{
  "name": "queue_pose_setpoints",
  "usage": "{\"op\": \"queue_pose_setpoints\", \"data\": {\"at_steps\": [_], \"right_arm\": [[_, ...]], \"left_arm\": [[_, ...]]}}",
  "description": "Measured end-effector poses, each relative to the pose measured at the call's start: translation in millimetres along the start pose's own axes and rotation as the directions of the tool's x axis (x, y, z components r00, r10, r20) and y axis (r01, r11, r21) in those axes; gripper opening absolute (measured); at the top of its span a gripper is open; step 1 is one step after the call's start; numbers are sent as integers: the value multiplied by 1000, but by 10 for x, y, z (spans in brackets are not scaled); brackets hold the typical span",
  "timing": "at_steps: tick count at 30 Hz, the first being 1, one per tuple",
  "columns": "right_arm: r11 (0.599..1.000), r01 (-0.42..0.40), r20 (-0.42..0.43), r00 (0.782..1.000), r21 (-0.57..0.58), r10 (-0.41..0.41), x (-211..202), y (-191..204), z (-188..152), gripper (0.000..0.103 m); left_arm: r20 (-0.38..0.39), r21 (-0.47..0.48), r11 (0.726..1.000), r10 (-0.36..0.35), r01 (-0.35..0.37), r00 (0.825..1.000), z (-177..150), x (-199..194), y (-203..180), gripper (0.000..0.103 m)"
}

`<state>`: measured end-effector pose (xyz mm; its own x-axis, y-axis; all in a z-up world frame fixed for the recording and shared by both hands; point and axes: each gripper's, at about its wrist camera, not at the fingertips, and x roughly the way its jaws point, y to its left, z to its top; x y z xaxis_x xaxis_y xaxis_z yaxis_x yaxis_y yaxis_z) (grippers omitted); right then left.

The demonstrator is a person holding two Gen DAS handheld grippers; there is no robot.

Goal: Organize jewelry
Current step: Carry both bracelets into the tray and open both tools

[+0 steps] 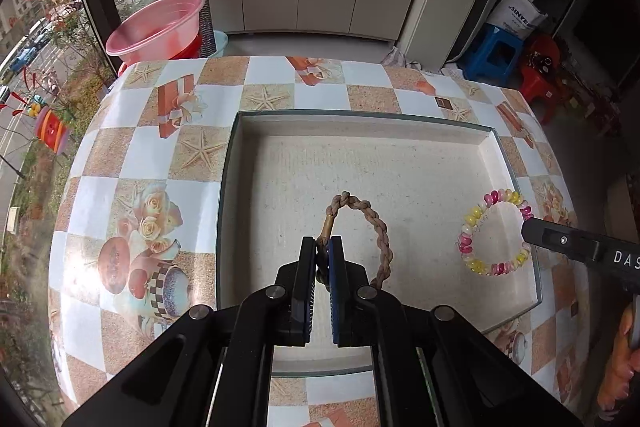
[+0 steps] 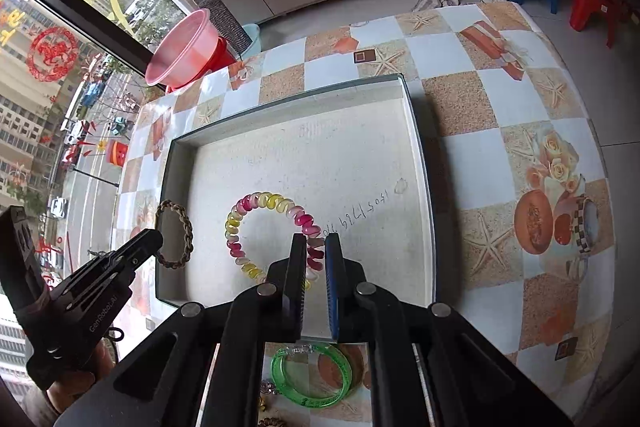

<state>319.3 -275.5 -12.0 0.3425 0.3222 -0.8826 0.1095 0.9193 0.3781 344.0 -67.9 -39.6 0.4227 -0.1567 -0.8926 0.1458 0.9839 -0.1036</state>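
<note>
A shallow white tray lies on the patterned table. My left gripper is shut on a brown braided bracelet, held over the tray's near middle. The bracelet also shows in the right wrist view, with the left gripper on it. My right gripper is shut on a pink and yellow spiral bracelet over the tray. In the left wrist view that bracelet sits at the tray's right side, with the right gripper at its edge.
A green bangle and small trinkets lie on the table near the tray's front edge. A pink basin stands beyond the table's far left. Blue and red stools stand at the far right.
</note>
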Motion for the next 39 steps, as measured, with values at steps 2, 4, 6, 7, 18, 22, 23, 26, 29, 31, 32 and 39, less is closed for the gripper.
{"op": "queue_pose_setpoints", "data": {"at_steps": [2,4,6,7,18,22,23,26,29,31,32,39], "right_arm": [[1000,5,-16,1000,14,-5,151,-49,89,10],[1000,19,-29,999,14,-18,286,-81,162,10],[999,33,-38,999,9,-32,394,-104,223,10],[999,37,-39,999,8,-37,437,-114,250,10],[997,78,-70,994,-24,-79,708,-150,296,10],[995,90,-59,994,-42,-93,698,-135,283,11],[995,92,-59,994,-45,-95,698,-131,282,11],[997,71,-64,995,-35,-73,686,-125,296,37],[999,40,-40,998,-22,-41,600,-137,307,63],[1000,17,-23,1000,-20,-18,525,-127,313,63],[1000,7,-14,1000,-18,-7,486,-121,317,63],[998,-52,18,998,21,52,284,-166,298,63]], "left_arm": [[-12,-1,1000,11,-11,1000,37,140,-21,19],[-23,8,999,33,-33,999,61,277,-47,19],[-28,21,998,52,-52,998,90,382,-69,19],[-31,26,998,60,-60,998,102,423,-81,19],[-55,96,985,150,-144,987,73,698,-172,19],[-48,131,975,185,-178,982,81,713,-230,19],[-51,136,974,189,-181,981,85,712,-240,19],[-54,133,977,173,-165,983,91,684,-249,19],[-32,132,977,172,-166,985,95,635,-251,19],[-28,136,978,166,-160,986,91,608,-257,19],[-26,138,978,164,-159,986,91,597,-263,20],[21,116,977,179,-180,984,111,494,-264,103]]}}
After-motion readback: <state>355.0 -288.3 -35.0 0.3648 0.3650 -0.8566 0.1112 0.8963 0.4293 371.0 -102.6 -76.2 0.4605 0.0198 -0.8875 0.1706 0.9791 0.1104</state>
